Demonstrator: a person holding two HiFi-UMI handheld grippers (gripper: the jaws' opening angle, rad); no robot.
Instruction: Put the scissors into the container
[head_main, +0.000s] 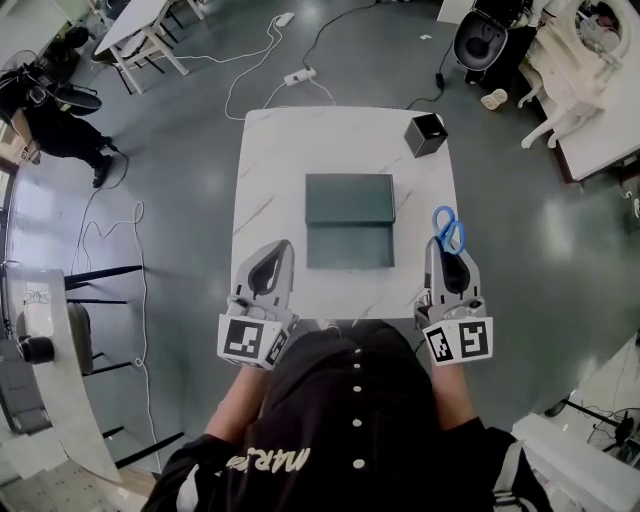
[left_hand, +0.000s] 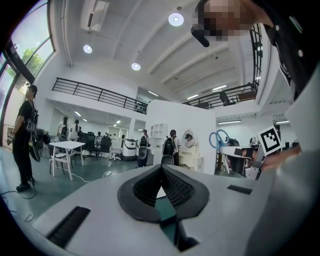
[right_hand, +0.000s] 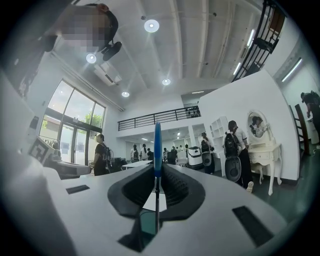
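1. One white marbled table (head_main: 270, 150) fills the middle of the head view. Its near edge is cut off behind the person's head and shoulders.
2. One dark green container (head_main: 349, 220) lies flat at the table's centre. It shows as two joined rectangles, far and near. I cannot tell which part is lid and which is tray, nor how deep it is.
3. There are two grippers, each with a marker cube at its rear.
   - The left gripper (head_main: 283, 245) hovers over the table's near left, beside the container. In its own view the left gripper (left_hand: 161, 167) has its jaws pressed together at the tips, with nothing between them.
   - The right gripper (head_main: 433, 243) is at the table's near right edge, its jaws pinching the scissors.
4. There is one pair of scissors (head_main: 449, 229).
   - Two blue handle loops stick out past the right jaw tips, over the table's right edge and just right of the container, not in it.
   - In the right gripper view the scissors (right_hand: 157, 150) are seen edge-on: a thin blue strip rises above the jaws and a dark metal line runs down between the pads.
   - The blades are mostly hidden inside the jaws, so their length and whether they are parted cannot be made out.
   - In the left gripper view the scissors (left_hand: 218, 139) appear small, at far right.
5. One small black box (head_main: 427, 133) stands at the table's far right corner, well apart from the container. Its contents cannot be made out.
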